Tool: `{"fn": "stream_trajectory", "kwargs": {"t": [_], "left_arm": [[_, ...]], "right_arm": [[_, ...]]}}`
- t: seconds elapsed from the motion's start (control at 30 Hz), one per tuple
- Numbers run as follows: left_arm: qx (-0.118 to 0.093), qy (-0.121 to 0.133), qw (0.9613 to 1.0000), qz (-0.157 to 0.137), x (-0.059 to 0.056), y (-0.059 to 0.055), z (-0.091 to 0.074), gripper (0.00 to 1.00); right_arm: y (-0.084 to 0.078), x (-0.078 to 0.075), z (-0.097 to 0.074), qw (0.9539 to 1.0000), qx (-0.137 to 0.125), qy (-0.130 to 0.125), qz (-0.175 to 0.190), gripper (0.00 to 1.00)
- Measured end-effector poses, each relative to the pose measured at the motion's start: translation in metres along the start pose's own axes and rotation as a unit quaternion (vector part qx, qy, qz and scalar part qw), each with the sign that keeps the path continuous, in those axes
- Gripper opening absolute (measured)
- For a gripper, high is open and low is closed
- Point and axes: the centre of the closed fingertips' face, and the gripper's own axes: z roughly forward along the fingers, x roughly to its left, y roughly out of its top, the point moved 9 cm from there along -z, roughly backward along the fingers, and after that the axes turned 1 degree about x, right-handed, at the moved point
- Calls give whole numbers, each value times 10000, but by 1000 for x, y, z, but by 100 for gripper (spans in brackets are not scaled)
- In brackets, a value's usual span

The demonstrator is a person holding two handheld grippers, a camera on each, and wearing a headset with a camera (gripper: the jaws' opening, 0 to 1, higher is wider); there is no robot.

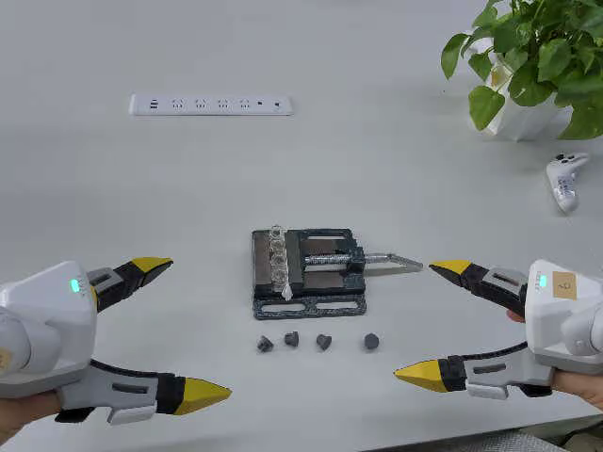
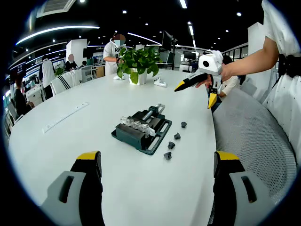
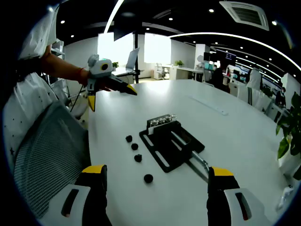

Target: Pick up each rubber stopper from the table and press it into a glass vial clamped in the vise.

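Observation:
A dark vise (image 1: 309,273) sits mid-table with a row of clear glass vials (image 1: 279,254) clamped upright in its left side. Several dark rubber stoppers (image 1: 291,338) lie in a loose row just in front of it. My left gripper (image 1: 193,327) hovers open at the lower left, apart from everything. My right gripper (image 1: 419,321) hovers open at the lower right. In the left gripper view the vise (image 2: 141,132), vials (image 2: 135,124) and stoppers (image 2: 174,139) lie ahead of the open jaws, with the right gripper (image 2: 194,96) beyond. The right gripper view has the vise (image 3: 171,141), stoppers (image 3: 135,147) and left gripper (image 3: 113,100).
A white power strip (image 1: 210,104) lies at the back left. A potted plant (image 1: 537,56) and a white game controller (image 1: 565,179) stand at the back right. The table's near edge runs just below the grippers. People stand in the background (image 2: 115,52).

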Motion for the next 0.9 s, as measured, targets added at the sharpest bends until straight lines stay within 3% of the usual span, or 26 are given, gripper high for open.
{"fn": "stream_trajectory", "kwargs": {"t": [0.9], "left_arm": [[-1, -30, 10000, 16, 0, -1, 0, 99]], "right_arm": [[1, -2, 4, 9999, 126, 77, -44, 85]]}}
